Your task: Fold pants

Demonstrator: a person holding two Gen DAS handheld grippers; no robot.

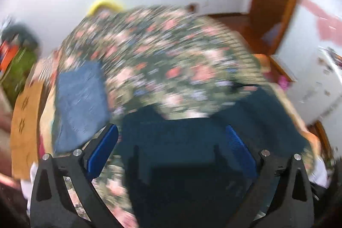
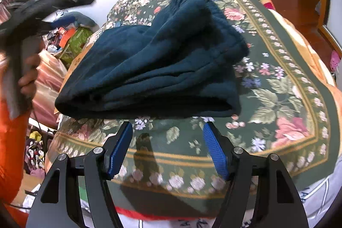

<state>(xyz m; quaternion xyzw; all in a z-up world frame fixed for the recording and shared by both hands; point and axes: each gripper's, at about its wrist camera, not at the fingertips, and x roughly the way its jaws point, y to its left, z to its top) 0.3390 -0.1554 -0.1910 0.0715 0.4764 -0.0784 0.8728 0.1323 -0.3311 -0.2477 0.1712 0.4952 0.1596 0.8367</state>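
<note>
Dark teal pants [image 2: 154, 69] lie folded in a thick bundle on the floral blanket [image 2: 277, 99], elastic waistband toward twelve o'clock, folded edge toward six. Right gripper [image 2: 167, 147] at six o'clock, blue pads [image 2: 119, 151] spread apart, clear of the fabric. Left gripper [image 2: 27, 20], blurred, is raised at nine o'clock in a hand [image 2: 28, 76].

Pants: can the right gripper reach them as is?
Probably yes. The right gripper is open, facing the near fold of the pants on the blanket, with nothing between them.

Dark teal pants [image 2: 154, 69] on a green floral blanket [image 2: 277, 99].
</note>
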